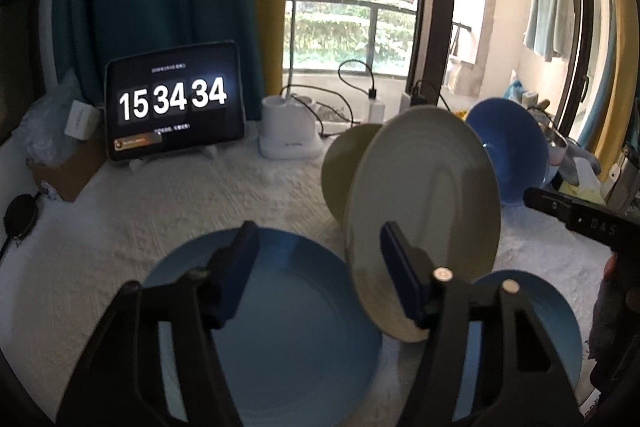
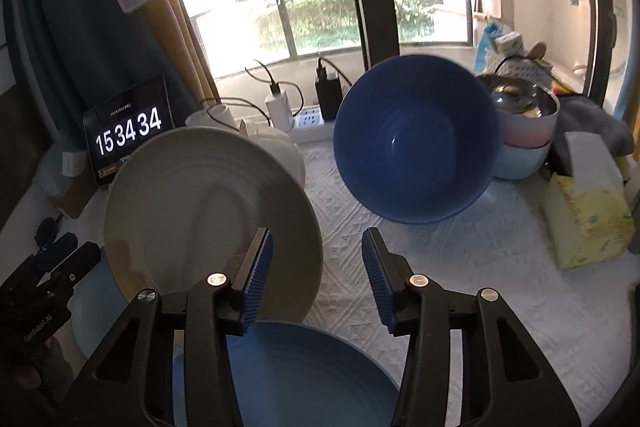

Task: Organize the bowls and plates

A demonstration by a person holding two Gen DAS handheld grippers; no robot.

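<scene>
Left gripper [image 1: 318,231]: jaws set wide, nothing between them. It hangs over a blue plate [image 1: 288,311] lying flat on the cloth-covered counter [image 1: 224,195]. Right gripper [image 2: 317,233]: jaws also wide and empty, above a second flat blue plate [image 2: 292,375].

The white plate [image 1: 424,211] stands steeply on edge just beyond the left gripper's right-hand finger and just left of the right gripper's left finger. What supports it cannot be told. Behind it stands a yellow-green plate [image 1: 340,167], also on edge. Farther out, a dark blue bowl [image 2: 416,139] lies tipped with its mouth toward the right camera. It sits near a stack of pastel bowls [image 2: 528,143].

Likely step: secure the white plate and lay it on a flat plate.

1. Bring one jaw to each face of the rim; do not push from one side, since an on-edge plate will probably topple or roll.
2. Close low on the rim, where both pads seat fully.
3. Keep the other gripper apart from the plate's swing.
4. Lower it flat, centred, and release only once it rests.
</scene>
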